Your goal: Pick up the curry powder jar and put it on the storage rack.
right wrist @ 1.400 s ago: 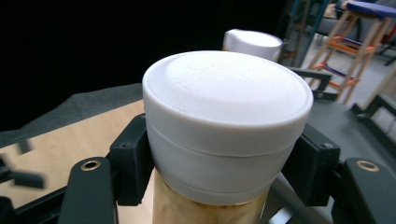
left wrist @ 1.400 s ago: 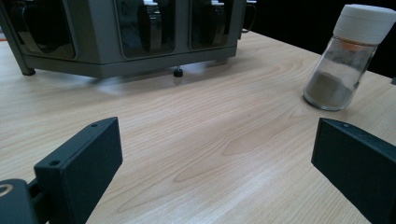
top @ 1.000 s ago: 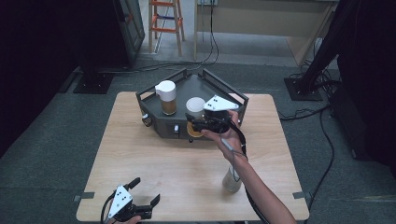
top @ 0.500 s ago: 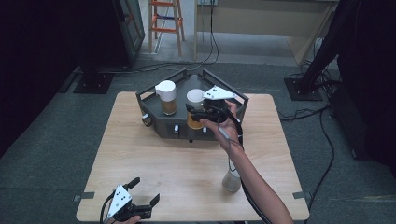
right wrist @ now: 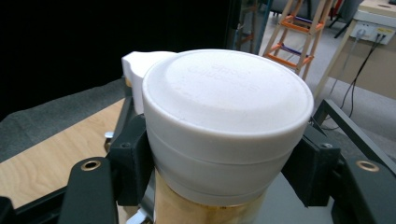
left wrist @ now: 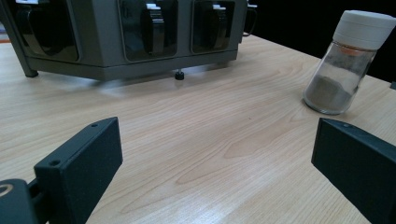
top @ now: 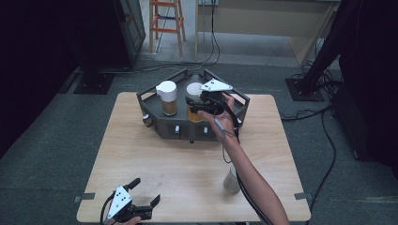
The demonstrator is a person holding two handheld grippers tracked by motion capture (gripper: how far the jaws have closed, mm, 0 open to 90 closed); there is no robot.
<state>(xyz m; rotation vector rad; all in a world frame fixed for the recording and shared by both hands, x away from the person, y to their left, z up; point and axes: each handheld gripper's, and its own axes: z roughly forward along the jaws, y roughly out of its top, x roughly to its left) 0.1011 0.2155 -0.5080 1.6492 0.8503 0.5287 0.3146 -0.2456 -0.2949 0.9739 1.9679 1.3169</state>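
At upper centre of the high view, the right gripper (top: 196,106) pinches the white cap of a jar (right wrist: 227,126) standing in the dark rack (top: 159,123), beside a second white-capped jar (top: 167,97). The left gripper (top: 141,192), jaws spread, rests at the table's (top: 141,154) bottom-left edge. A small spice jar (left wrist: 348,60) stands on open wood toward the lower right.

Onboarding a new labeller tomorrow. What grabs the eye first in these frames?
First, the right gripper at the far side of the table, its jaws closed on the white lid of a jar of yellowish powder standing in the dark grey rack, beside a second white-lidded jar. Next, a lone spice jar stands on the bare wood near the front right, while the left gripper waits open at the near edge.
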